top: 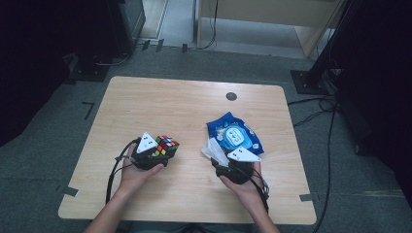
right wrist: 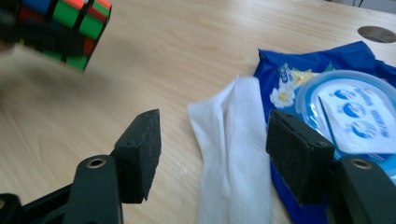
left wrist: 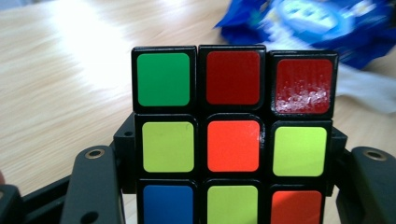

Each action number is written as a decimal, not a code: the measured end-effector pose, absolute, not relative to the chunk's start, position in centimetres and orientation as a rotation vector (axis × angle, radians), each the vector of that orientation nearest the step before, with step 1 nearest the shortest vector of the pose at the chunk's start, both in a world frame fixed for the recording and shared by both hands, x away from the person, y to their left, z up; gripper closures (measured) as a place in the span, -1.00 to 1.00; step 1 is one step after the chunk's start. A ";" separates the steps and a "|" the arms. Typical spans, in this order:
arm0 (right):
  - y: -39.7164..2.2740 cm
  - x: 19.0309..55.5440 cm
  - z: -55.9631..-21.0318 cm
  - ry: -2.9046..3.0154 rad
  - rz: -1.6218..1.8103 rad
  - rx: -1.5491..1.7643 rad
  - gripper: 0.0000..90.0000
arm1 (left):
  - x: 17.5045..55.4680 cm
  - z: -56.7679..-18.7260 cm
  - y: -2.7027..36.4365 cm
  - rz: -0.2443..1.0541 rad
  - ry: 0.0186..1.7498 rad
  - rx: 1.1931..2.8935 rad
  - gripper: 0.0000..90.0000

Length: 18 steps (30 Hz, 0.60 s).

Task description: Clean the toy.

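- A scrambled puzzle cube (left wrist: 232, 135) with green, red, orange, yellow and blue stickers is held just above the wooden surface (top: 194, 111), left of centre.
- A white wipe (right wrist: 231, 154) lies flat, touching a blue wipes pack (right wrist: 327, 88).

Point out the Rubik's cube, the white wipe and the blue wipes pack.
Rubik's cube (left wrist: 232, 145): left gripper view, orange centre tile.
White wipe (right wrist: 231, 154): right gripper view, middle of the sheet.
Blue wipes pack (top: 234, 135): high view, its lid.
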State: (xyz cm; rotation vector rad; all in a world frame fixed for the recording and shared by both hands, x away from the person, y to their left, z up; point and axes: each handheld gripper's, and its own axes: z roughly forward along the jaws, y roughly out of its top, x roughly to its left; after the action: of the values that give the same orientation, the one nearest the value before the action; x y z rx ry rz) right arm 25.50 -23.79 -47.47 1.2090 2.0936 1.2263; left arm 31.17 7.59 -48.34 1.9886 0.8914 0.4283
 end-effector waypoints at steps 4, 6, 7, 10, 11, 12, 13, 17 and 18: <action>-24.9 24.1 -47.5 2.103 1.175 1.179 -0.21 | 31.8 -48.7 7.9 0.465 0.959 2.015 -0.25; -25.7 23.6 -47.7 2.073 1.192 1.193 -0.20 | 32.1 -49.0 8.2 0.475 0.977 2.021 -0.25; -26.1 23.3 -48.0 2.040 1.216 1.206 -0.20 | 32.3 -49.2 8.3 0.486 0.988 2.030 -0.25; -26.8 23.1 -49.0 1.995 1.240 1.284 -0.20 | 32.7 -49.7 8.7 0.487 1.015 2.039 -0.25; -27.0 23.2 -49.3 2.011 1.238 1.301 -0.22 | 32.8 -49.8 8.8 0.486 1.022 2.037 -0.26; -27.0 23.2 -49.4 2.015 1.239 1.308 -0.22 | 33.0 -49.9 8.9 0.485 1.038 2.037 -0.26; -27.0 23.2 -49.6 2.007 1.237 1.301 -0.22 | 33.1 -50.0 9.1 0.484 1.045 2.036 -0.26; -27.0 23.2 -50.0 2.017 1.243 1.287 -0.21 | 33.5 -50.1 9.4 0.487 1.085 2.035 -0.26; -27.0 23.2 -50.0 2.017 1.243 1.287 -0.21 | 33.5 -50.1 9.4 0.487 1.085 2.035 -0.26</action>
State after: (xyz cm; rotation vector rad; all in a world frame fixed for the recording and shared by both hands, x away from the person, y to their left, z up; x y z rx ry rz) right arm 23.24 -27.02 -49.98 1.2870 2.0166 1.2430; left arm 33.48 9.38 -50.07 2.0349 1.0854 0.4874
